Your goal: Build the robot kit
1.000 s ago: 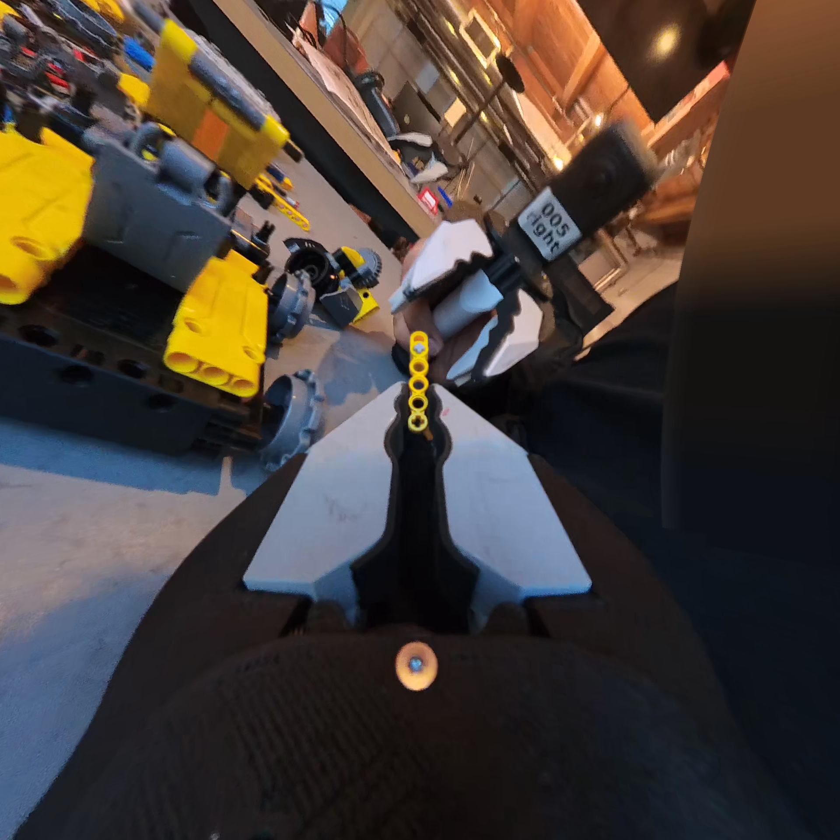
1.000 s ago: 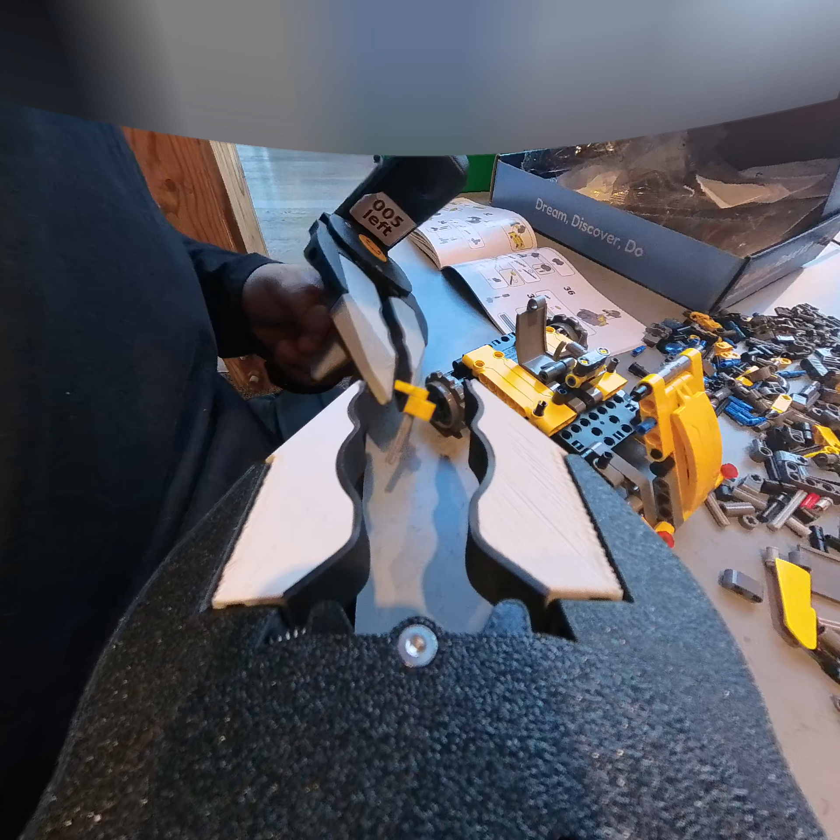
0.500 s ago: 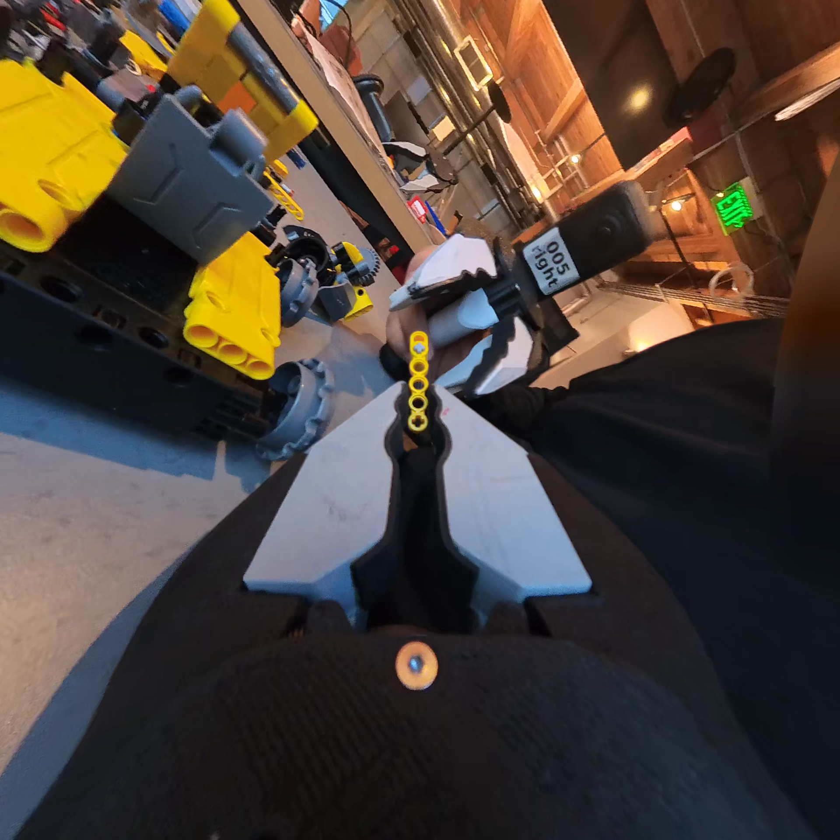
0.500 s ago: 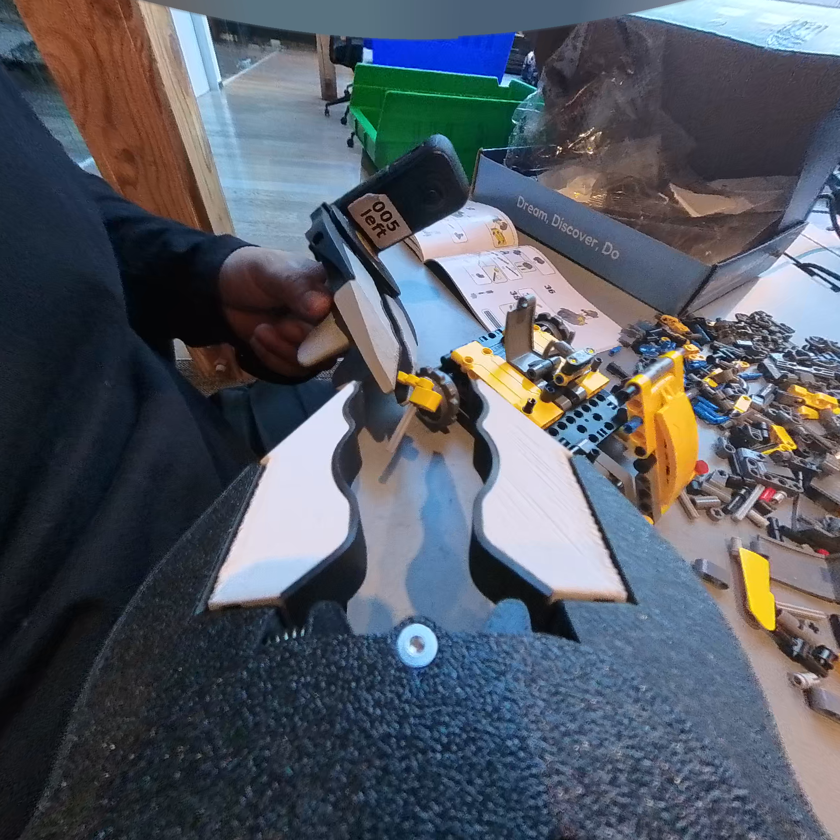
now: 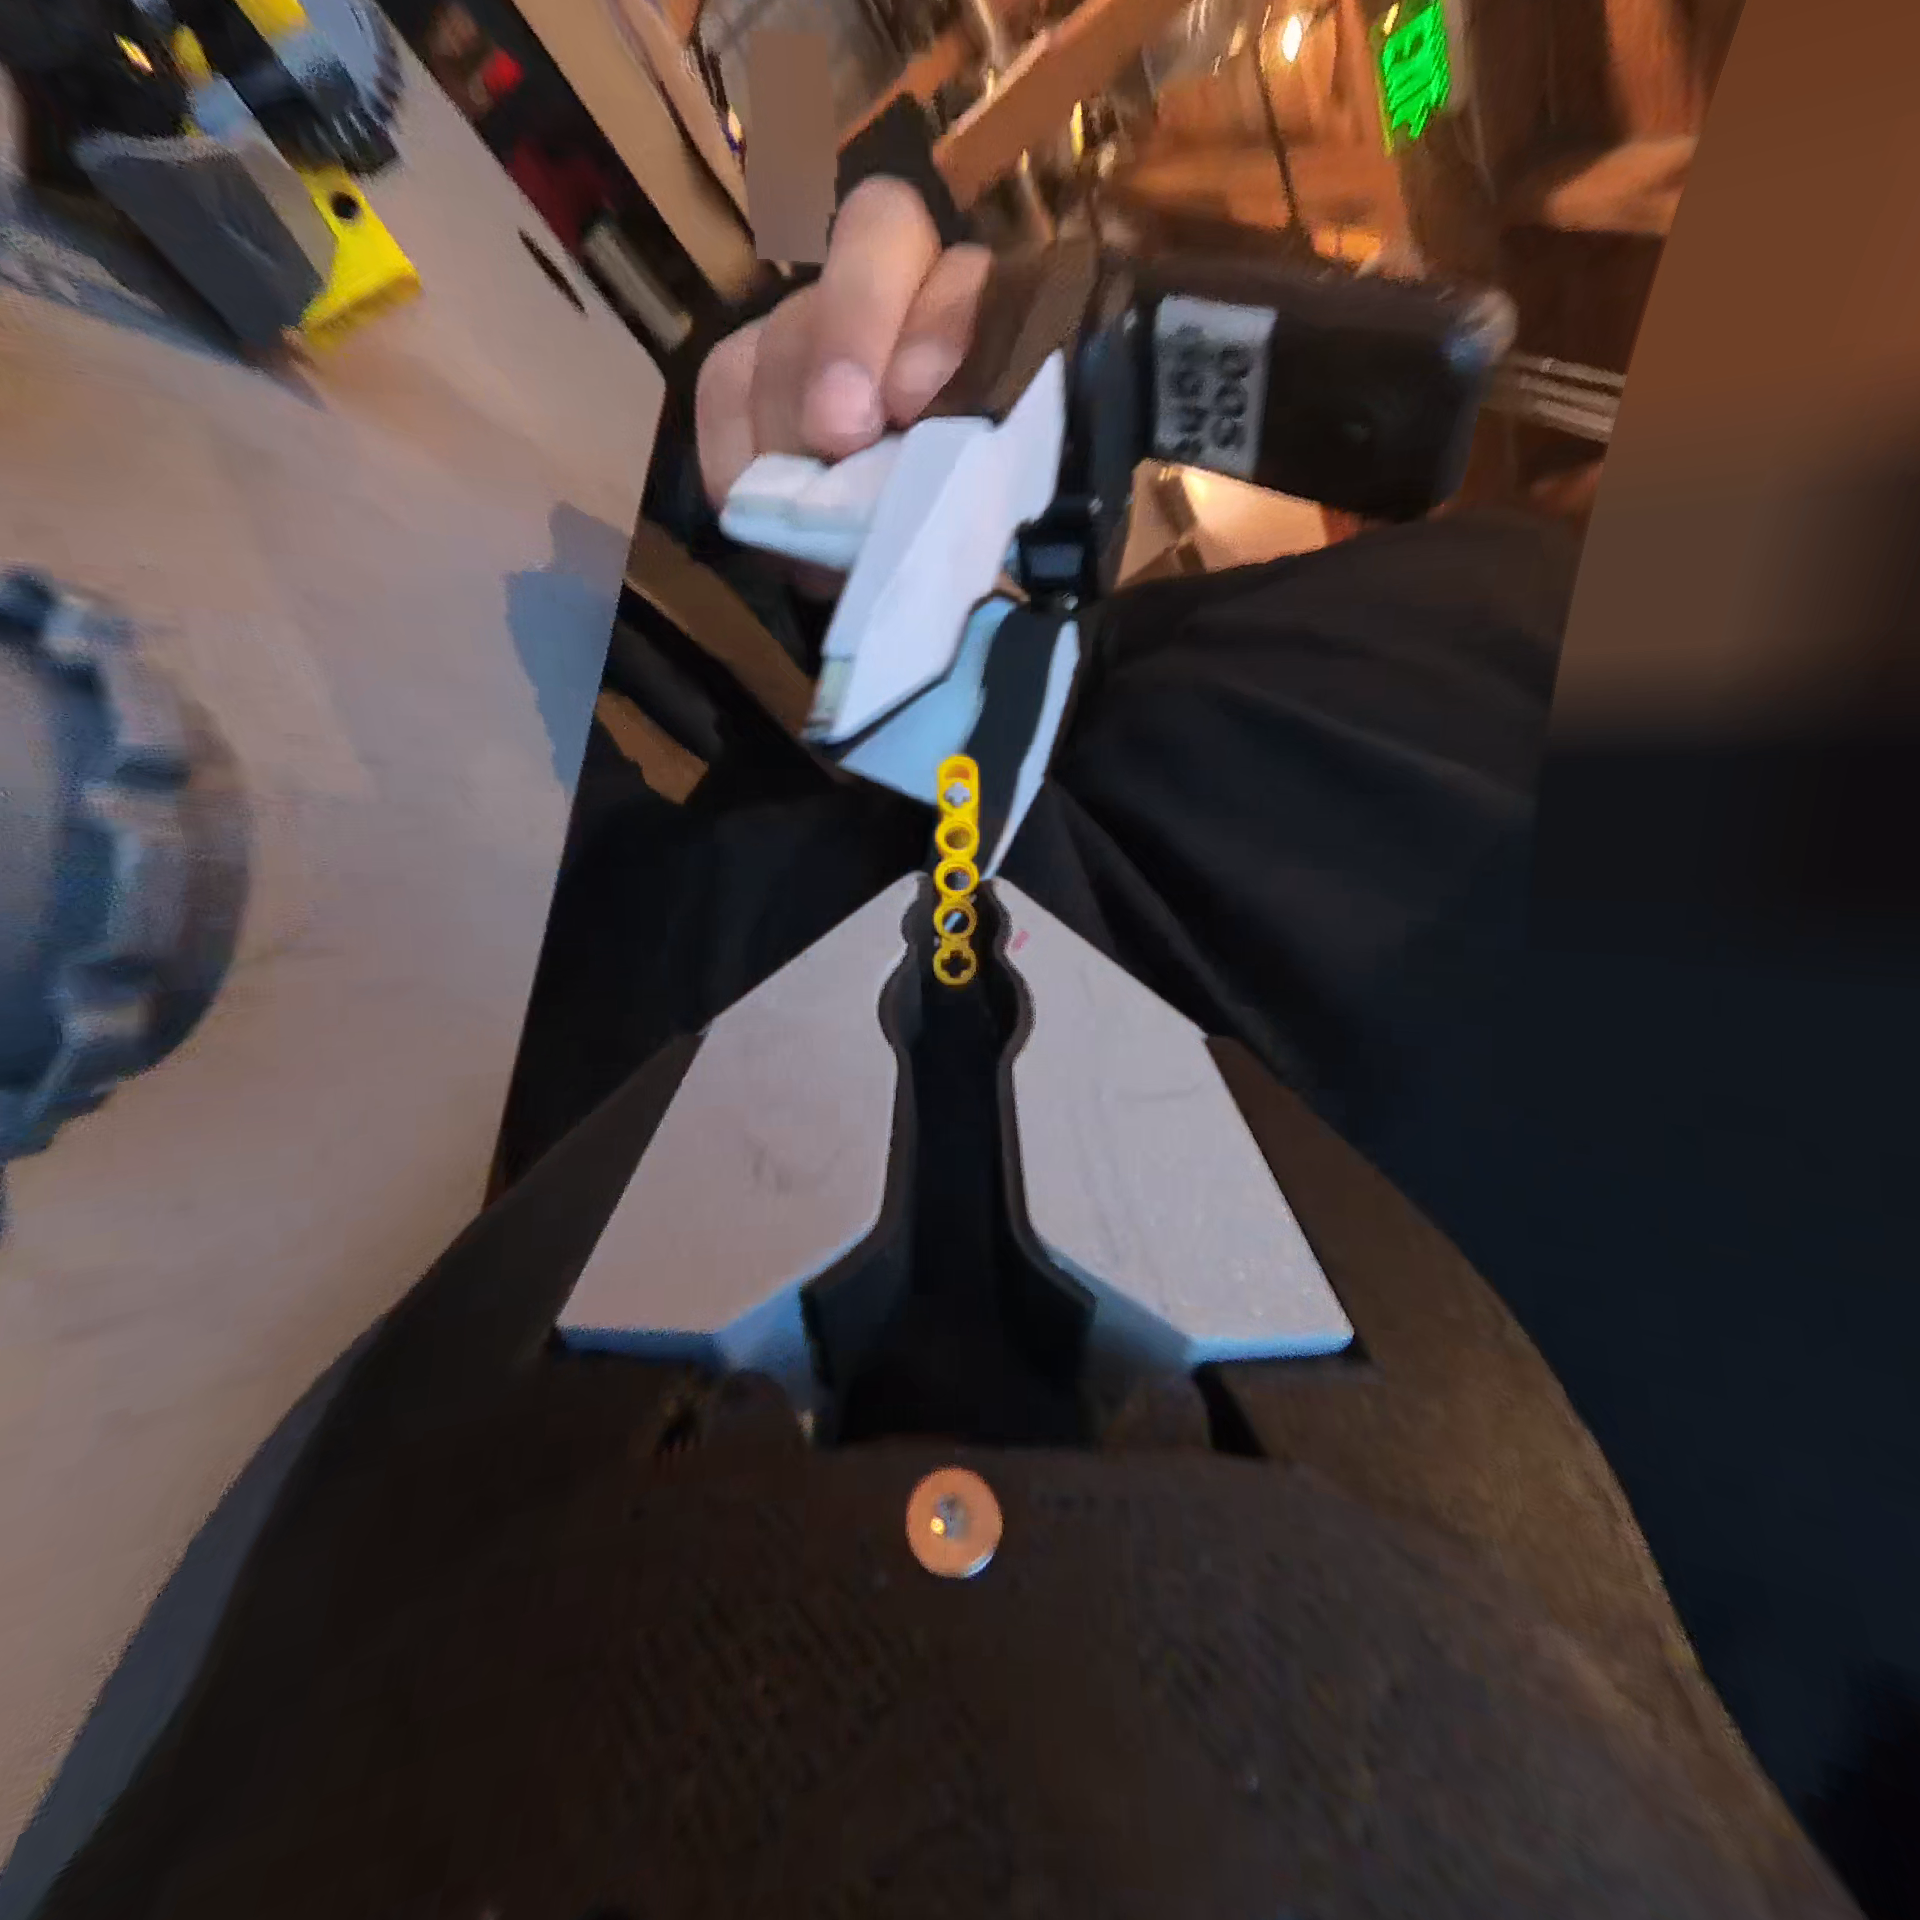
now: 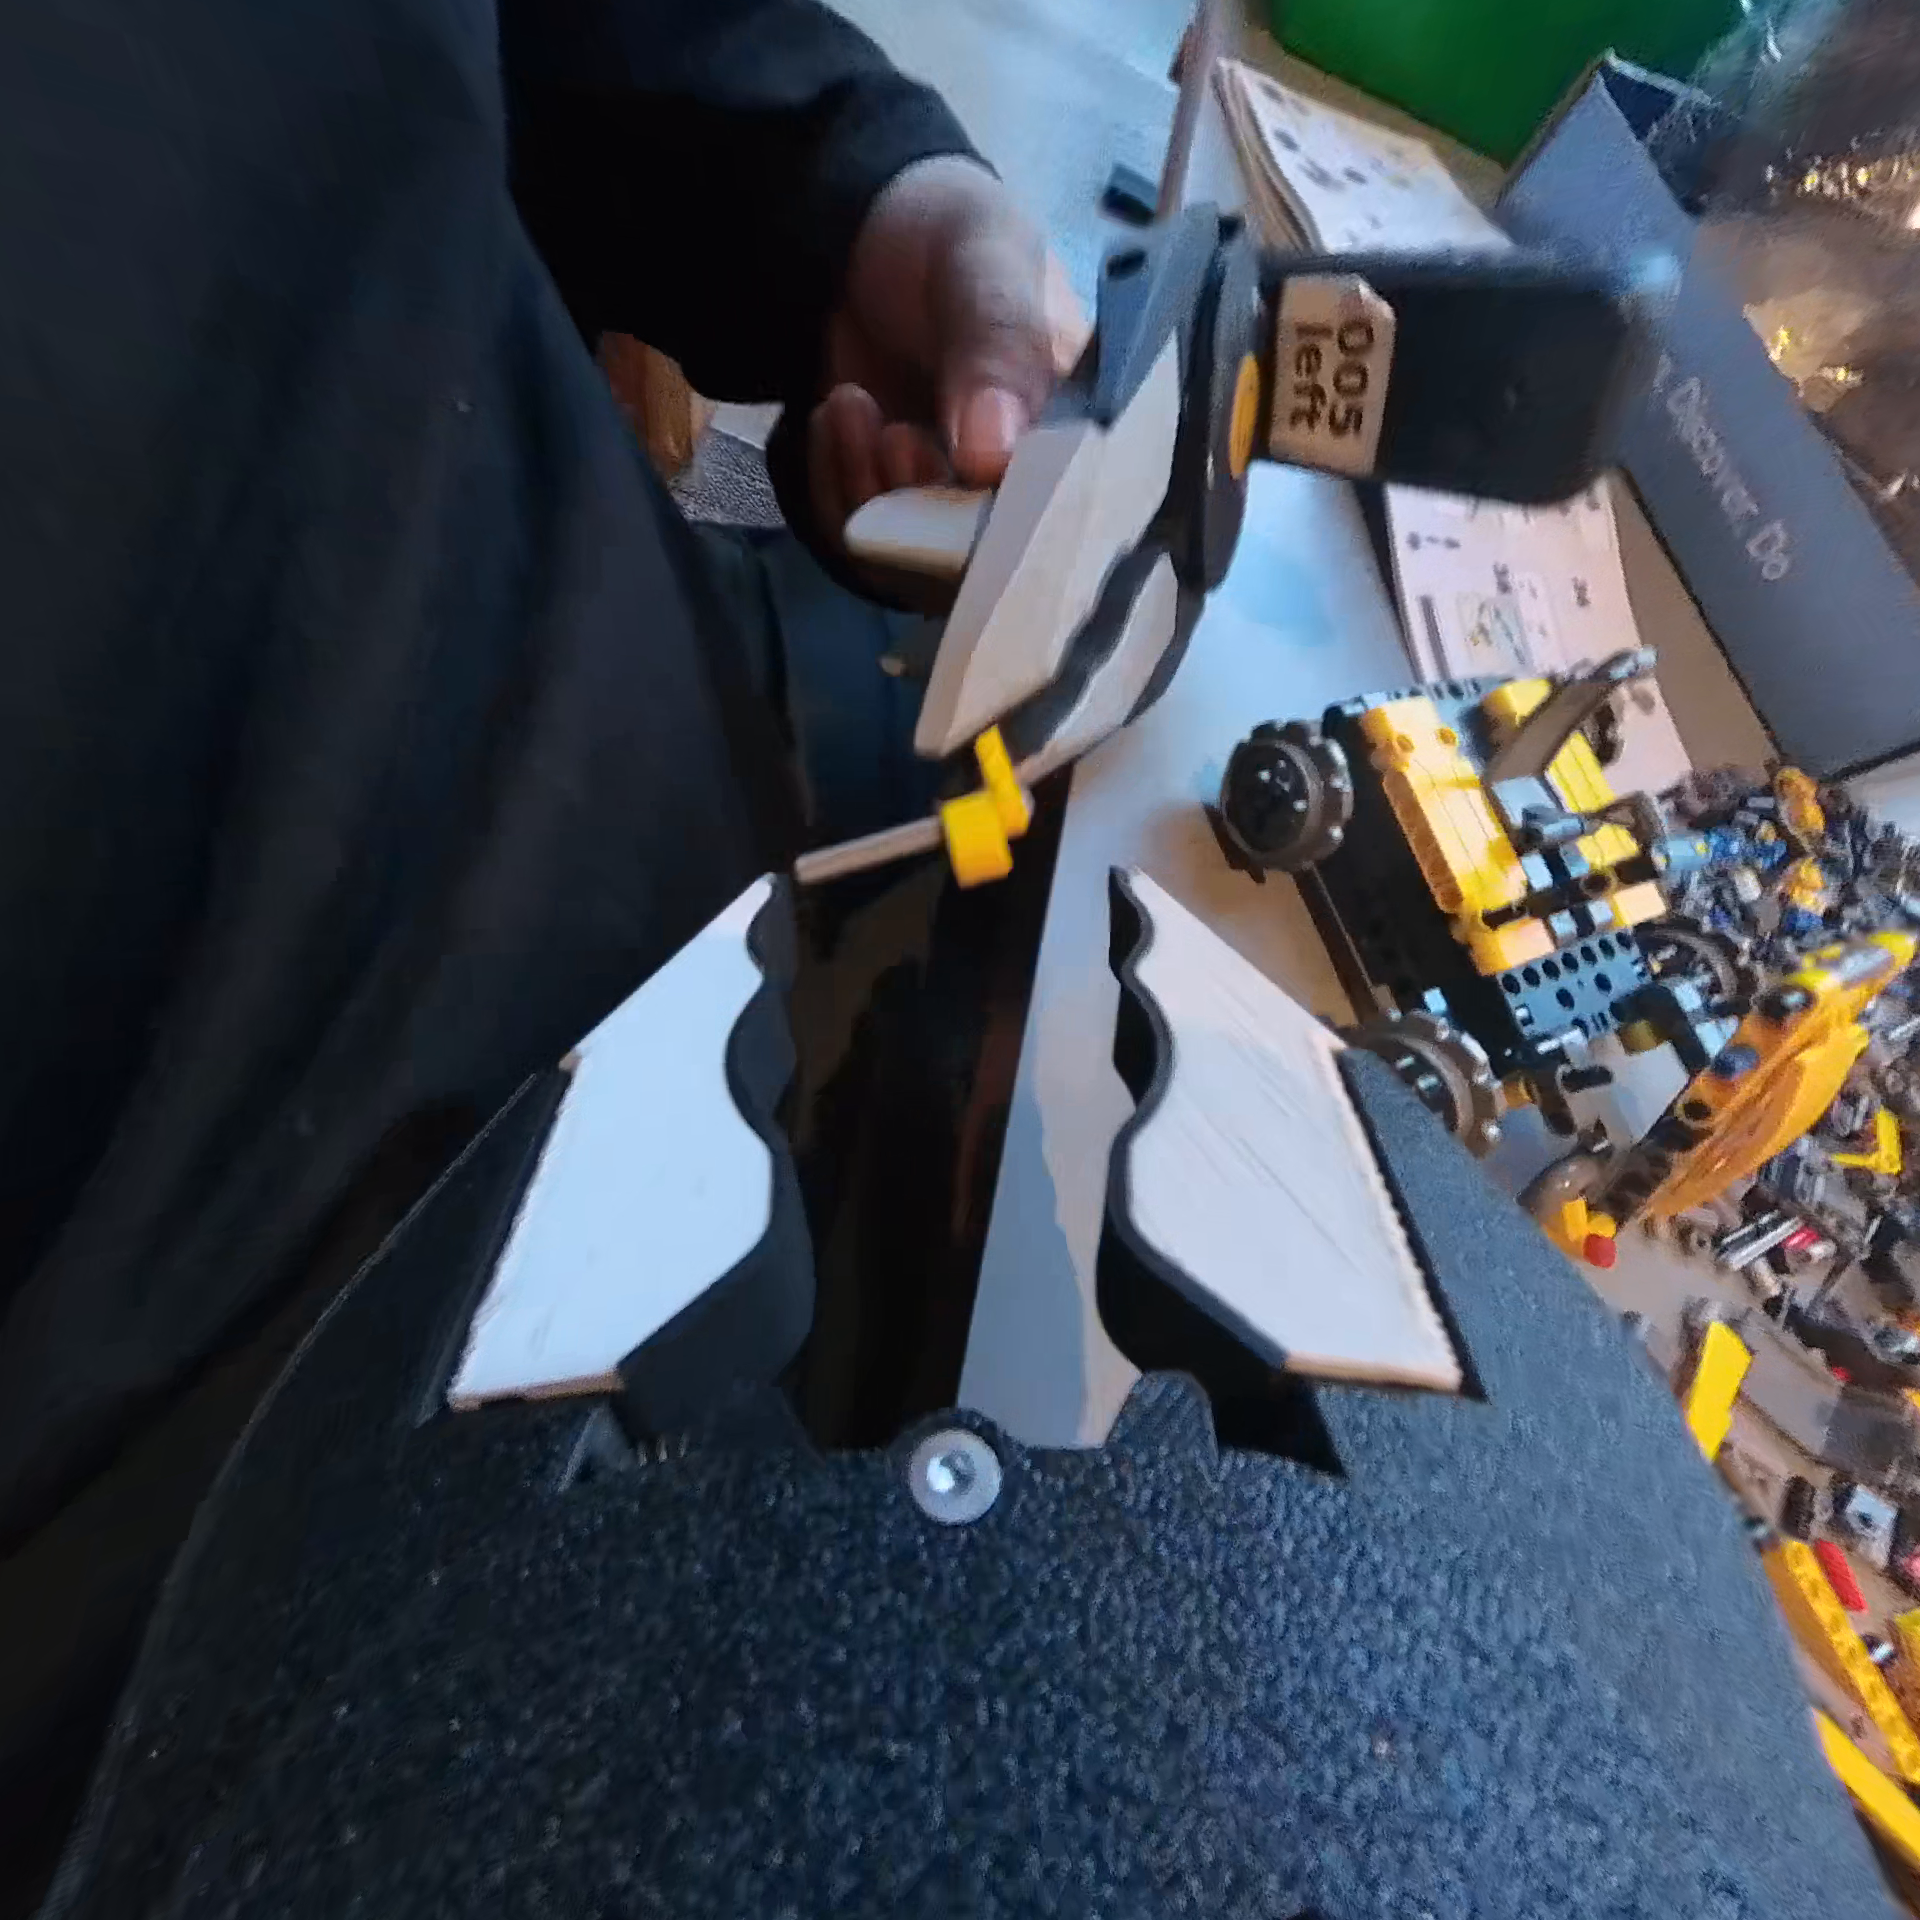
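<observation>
Pale tabletop. Green bin far behind. Warm wood beams, green lit sign far right.

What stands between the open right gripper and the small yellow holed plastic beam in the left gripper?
Nothing visible: the yellow beam, pinched by the left gripper, lies just beyond the open right gripper.
</observation>
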Tool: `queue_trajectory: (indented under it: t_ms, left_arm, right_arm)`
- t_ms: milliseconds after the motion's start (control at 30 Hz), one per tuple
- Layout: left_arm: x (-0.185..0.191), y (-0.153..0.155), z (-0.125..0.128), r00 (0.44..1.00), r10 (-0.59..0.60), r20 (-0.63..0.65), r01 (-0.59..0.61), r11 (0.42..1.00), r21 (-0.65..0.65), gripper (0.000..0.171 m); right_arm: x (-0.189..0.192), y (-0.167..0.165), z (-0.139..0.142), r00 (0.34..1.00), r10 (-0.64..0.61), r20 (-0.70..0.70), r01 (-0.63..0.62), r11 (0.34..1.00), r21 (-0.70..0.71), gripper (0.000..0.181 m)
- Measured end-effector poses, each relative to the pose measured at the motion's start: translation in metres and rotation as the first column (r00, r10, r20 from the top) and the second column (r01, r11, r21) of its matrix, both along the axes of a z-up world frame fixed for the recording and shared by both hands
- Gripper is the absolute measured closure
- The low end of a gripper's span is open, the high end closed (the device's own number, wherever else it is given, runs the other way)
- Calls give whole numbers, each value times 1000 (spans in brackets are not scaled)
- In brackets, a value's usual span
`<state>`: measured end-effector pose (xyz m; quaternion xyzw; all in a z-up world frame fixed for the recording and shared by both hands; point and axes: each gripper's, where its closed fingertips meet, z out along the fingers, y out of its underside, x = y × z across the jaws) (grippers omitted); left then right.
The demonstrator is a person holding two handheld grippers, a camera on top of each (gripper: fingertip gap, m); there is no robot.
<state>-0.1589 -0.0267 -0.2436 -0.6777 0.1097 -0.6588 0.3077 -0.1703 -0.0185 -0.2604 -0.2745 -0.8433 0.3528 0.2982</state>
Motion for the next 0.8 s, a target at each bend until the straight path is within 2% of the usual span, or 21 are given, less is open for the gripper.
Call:
queue_trajectory:
  t_ms: [67, 167, 333, 433, 533, 633, 800]
  left_arm:
    - [6, 0, 0, 1000, -15, 3, 15, 1000, -6, 167]
    - [4, 7, 2, 999, 25, 30, -24, 999, -39, 167]
    - [1, 12, -5, 997, 77, -27, -78, 996, -43, 167]
    - [0, 11, -4, 995, 81, -49, -82, 996, -29, 167]
    - [1, 12, -7, 993, 84, -80, -86, 996, -25, 167]
    - [-1, 15, -14, 985, 105, -138, -109, 994, -24, 167]
    - [0, 18, -29, 940, 136, -313, -131, 991, 37, 167]
  right_arm:
    - [5, -7, 6, 999, 28, -16, -28, 999, 20, 122]
    - [8, -9, 8, 998, 22, -55, -18, 997, 74, 138]
    - [5, -4, 2, 995, -80, -58, 83, 996, 43, 139]
    - [2, 2, 0, 986, -155, -59, 155, 988, -8, 133]
    - [3, 3, 1, 982, -177, -62, 175, 984, -43, 133]
    - [3, 3, 0, 980, -188, -62, 185, 981, -50, 142]
    - [-1, 6, -10, 975, -219, -35, 217, 975, -47, 142]
